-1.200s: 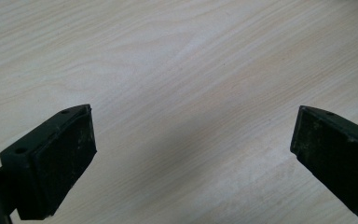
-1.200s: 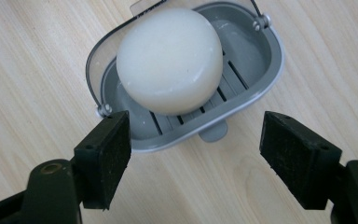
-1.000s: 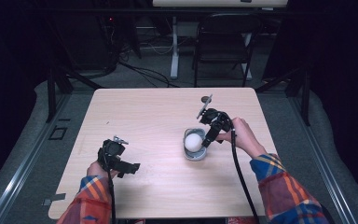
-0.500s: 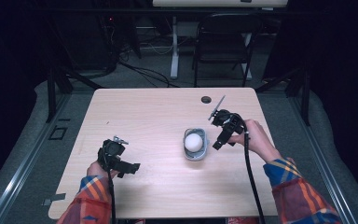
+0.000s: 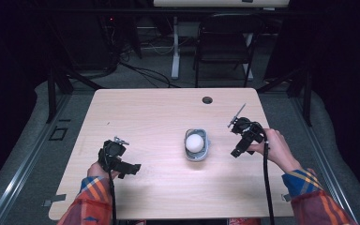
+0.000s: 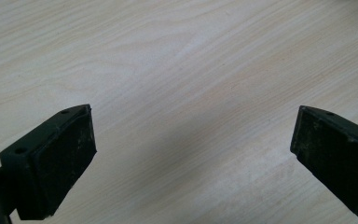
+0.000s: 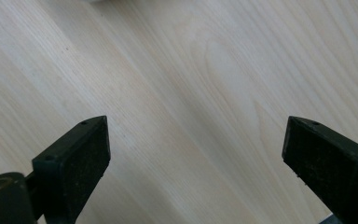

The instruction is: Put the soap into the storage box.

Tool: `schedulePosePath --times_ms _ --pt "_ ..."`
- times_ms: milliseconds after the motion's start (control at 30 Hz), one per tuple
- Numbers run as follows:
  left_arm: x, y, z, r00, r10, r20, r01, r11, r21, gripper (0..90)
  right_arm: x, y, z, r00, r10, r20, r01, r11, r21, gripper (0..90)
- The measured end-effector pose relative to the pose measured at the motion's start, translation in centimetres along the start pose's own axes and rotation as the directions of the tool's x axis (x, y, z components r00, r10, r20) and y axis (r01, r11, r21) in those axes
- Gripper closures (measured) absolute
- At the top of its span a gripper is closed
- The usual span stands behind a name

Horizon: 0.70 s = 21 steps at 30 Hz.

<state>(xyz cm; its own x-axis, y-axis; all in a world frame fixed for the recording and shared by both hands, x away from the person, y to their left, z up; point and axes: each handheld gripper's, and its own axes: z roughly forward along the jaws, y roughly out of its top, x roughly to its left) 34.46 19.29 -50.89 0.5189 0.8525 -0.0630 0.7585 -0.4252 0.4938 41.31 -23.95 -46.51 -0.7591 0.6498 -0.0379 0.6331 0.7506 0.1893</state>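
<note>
A white ball [image 5: 194,142], or possibly an egg, sits in a small grey bowl [image 5: 197,155] near the middle of the table [image 5: 150,112], a little toward 3 o'clock of centre. The round thing rises above the bowl's rim, so it is cradled rather than enclosed, and that looks like the main risk: a knock to the bowl could tip it or roll the ball out across the smooth wood.

The right tongs [image 5: 238,151] hang at about 3 o'clock from the bowl, near it but clear of it. Their jaws stand wide apart and hold nothing; the right gripper view looks along them at bare wood grain, with a pale sliver at the top edge that may be the bowl. A careless sweep back toward 9 o'clock could clip the bowl's wall. The cable [image 5: 266,187] trailing from these tongs runs down toward 6 o'clock, and I judge that slack dragging over the table could also catch the bowl if the hand crosses in front of it.

The left tongs [image 5: 132,167] rest low at roughly 8 o'clock from the bowl, well apart from it, jaws also spread wide and empty. They pose little danger where they are

A dark grommet hole [image 5: 207,100] lies at 12 o'clock near the far edge; a loose ball heading that way might lodge there or run off the table
</note>
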Motion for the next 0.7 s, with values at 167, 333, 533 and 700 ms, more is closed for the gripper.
schedulePosePath --times_ms 167,333,533,700 --pt "0.0 0.0 0.0 1.0000 -0.001 0.000 0.001 1.0000 -0.002 0.0 -0.5 -2.0 0.2 0.9994 0.034 -0.002 -0.034 0.9994 0.003 5.6" --pt "0.0 0.0 0.0 1.0000 -0.002 0.000 0.002 1.0000 -0.002 0.0 -0.5 -3.3 0.7 0.9993 0.038 0.003 -0.038 0.9990 0.023 4.5" --pt "0.0 0.0 0.0 1.0000 -0.002 0.000 0.002 1.0000 -0.001 0.0 -0.1 -5.4 1.8 0.9980 0.063 -0.002 -0.063 0.9973 0.038 4.4" --pt "0.0 0.0 0.0 1.0000 0.001 0.004 -0.002 1.0000 0.004 0.0 0.6 -7.3 3.0 0.9988 0.039 0.031 -0.040 0.9987 0.030 4.7"
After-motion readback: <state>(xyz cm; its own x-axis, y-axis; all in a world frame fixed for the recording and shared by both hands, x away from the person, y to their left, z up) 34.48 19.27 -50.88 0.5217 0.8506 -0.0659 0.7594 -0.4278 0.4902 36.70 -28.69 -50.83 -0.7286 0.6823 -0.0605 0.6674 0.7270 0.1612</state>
